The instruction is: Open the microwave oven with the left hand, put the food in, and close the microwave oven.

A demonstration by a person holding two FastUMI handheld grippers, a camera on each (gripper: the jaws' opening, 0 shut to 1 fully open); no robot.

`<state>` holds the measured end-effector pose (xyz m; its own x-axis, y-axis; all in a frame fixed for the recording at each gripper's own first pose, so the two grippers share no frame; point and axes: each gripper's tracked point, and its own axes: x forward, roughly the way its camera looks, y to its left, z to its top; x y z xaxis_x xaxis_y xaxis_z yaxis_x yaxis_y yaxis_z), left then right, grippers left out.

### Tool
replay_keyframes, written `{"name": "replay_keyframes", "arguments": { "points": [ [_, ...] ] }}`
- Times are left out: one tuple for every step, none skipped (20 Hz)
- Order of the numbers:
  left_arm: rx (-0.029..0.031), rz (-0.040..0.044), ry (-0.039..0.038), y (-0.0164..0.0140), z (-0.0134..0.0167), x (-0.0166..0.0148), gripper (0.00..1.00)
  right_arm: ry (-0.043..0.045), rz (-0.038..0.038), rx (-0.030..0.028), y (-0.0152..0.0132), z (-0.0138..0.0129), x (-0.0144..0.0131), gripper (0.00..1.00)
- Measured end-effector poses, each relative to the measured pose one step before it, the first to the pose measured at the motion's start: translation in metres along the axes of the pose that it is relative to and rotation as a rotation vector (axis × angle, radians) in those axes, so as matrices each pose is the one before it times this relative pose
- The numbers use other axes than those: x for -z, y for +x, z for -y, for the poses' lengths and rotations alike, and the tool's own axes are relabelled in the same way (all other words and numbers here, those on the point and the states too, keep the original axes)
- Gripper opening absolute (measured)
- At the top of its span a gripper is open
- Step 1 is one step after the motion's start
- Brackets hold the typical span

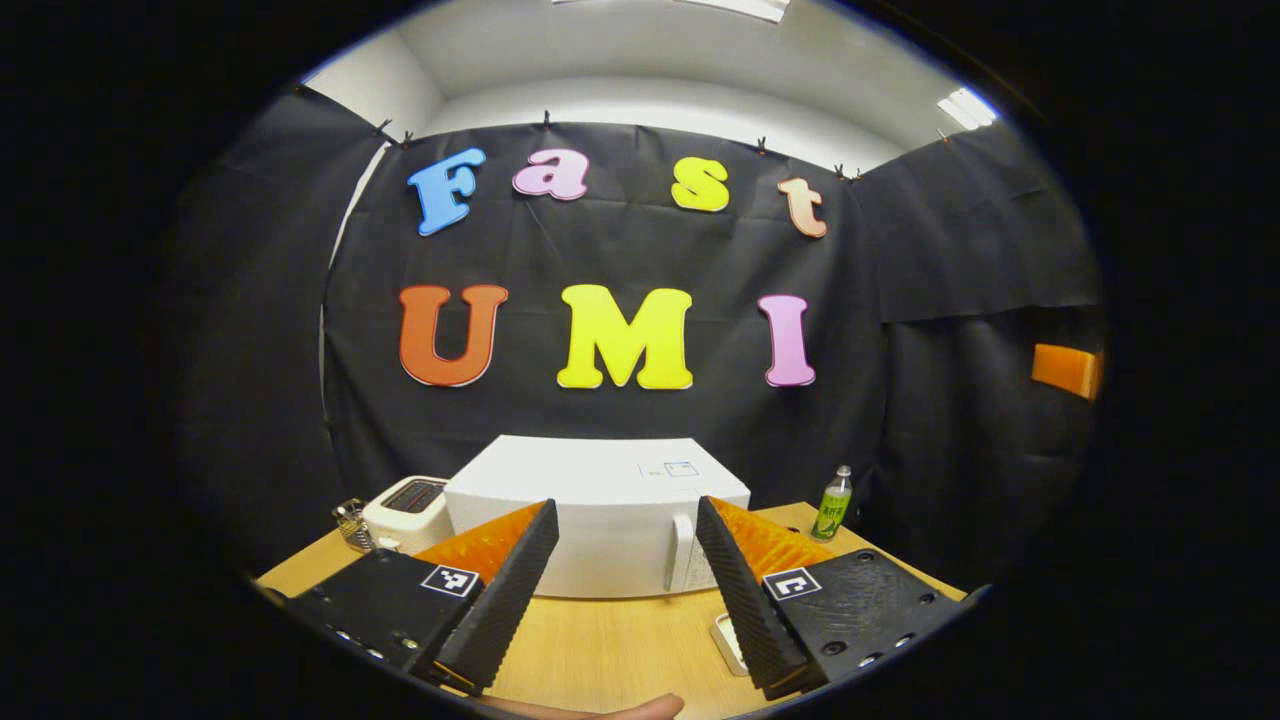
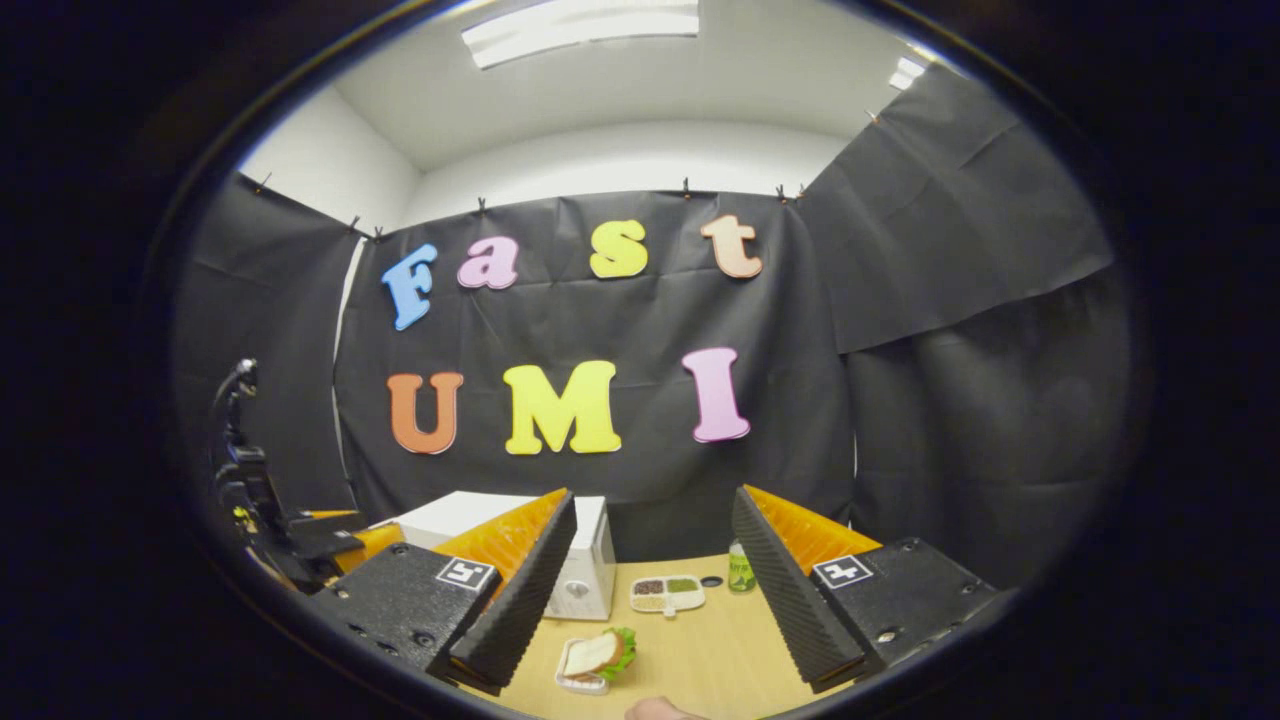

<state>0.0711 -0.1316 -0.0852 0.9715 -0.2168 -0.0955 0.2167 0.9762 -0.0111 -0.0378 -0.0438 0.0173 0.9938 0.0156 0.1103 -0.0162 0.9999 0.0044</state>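
Both tongs stand with their fingers spread wide and nothing between them. Left gripper (image 1: 625, 585), the one I hold in my left hand, looks almost squarely at the microwave oven (image 1: 600, 510), which sits on the wooden table (image 1: 600, 650) dead ahead, its front framed in the gap between my two fingers. Its door is shut. The vertical handle (image 1: 683, 550) runs up and down near the right edge of the door, just inside my right-hand finger as this view has it, so its long axis is upright and my jaws open sideways across it; I judge that suits a grasp without turning my wrist. From here the handle lies forward and slightly to the right, some way off and not touched.

Right gripper (image 2: 650, 600) hangs off to the right of the oven: in its view the oven's right end (image 2: 585, 570) sits at the left, partly behind my left-hand finger. The food, a sandwich (image 2: 598, 655) on a small dish, lies on the table below and just ahead of this gripper, between its fingers and nearer the left one. I judge the right hand the closer to the food and the left the closer to the handle.

A toaster (image 1: 405, 510) stands left of the oven, a green bottle (image 1: 833, 503) right of it, and a divided snack tray (image 2: 667, 593) lies beyond the sandwich.
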Motion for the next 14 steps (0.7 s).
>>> {"name": "replay_keyframes", "arguments": {
  "points": [
    [0.01213,-0.01637,-0.00494,0.00964,0.00831,0.00984,0.87,0.00111,0.00253,0.00066,0.00002,0.00252,0.00195,1.00],
    [0.01076,-0.01473,-0.00308,0.01107,0.00823,0.00937,0.87,0.00366,0.00552,0.00386,0.00017,0.00359,0.00007,1.00],
    [0.00244,-0.01644,0.00334,0.01155,0.00488,0.01005,0.73,0.00632,0.00995,0.00611,0.00111,0.00397,-0.00014,1.00],
    [-0.00135,-0.01221,0.00668,0.01123,0.00353,0.00979,0.89,0.00549,0.00863,0.00216,0.00104,0.00320,-0.00010,0.91],
    [0.00046,-0.01107,0.00466,0.01222,0.00368,0.00849,0.89,0.00668,0.00556,0.00112,0.00096,0.00285,0.00184,0.91],
    [-0.00046,-0.01237,0.00106,0.01247,0.00368,0.00923,0.90,0.00320,0.00302,0.00003,0.00146,0.00247,0.00145,0.91],
    [0.00129,-0.00492,-0.00204,0.01322,0.00340,0.00596,0.92,0.00020,0.00071,0.00228,0.00124,0.00325,0.00221,1.00],
    [-0.00574,0.00055,0.00013,0.01111,0.00318,0.00656,0.82,-0.00119,-0.00190,0.00121,0.00182,0.00334,0.00225,1.00],
    [-0.01198,-0.00049,0.00594,0.01137,0.00032,0.00541,0.95,-0.00112,-0.00291,-0.00062,0.00196,0.00233,0.00268,1.00],
    [-0.00234,-0.00454,0.00339,0.01077,0.00212,0.00834,0.96,-0.00112,-0.00590,-0.00269,0.00166,0.00188,0.00319,1.00],
    [0.00420,-0.00976,0.00102,0.01100,0.00458,0.00730,0.96,0.00018,-0.00646,-0.00611,0.00112,0.00067,0.00419,1.00],
    [0.00948,-0.01183,0.00086,0.01112,0.00470,0.00843,0.96,0.00259,-0.00422,-0.00977,0.00066,0.00110,0.00246,1.00],
    [0.00338,-0.01425,-0.00653,0.00915,0.00315,0.00860,1.00,0.00669,0.00131,-0.00459,0.00333,0.00120,0.00129,1.00],
    [0.01185,-0.00595,-0.00996,0.01065,0.00551,0.00794,0.96,0.00488,0.00578,-0.00174,0.00280,0.00246,-0.00019,1.00]
  ]
}}
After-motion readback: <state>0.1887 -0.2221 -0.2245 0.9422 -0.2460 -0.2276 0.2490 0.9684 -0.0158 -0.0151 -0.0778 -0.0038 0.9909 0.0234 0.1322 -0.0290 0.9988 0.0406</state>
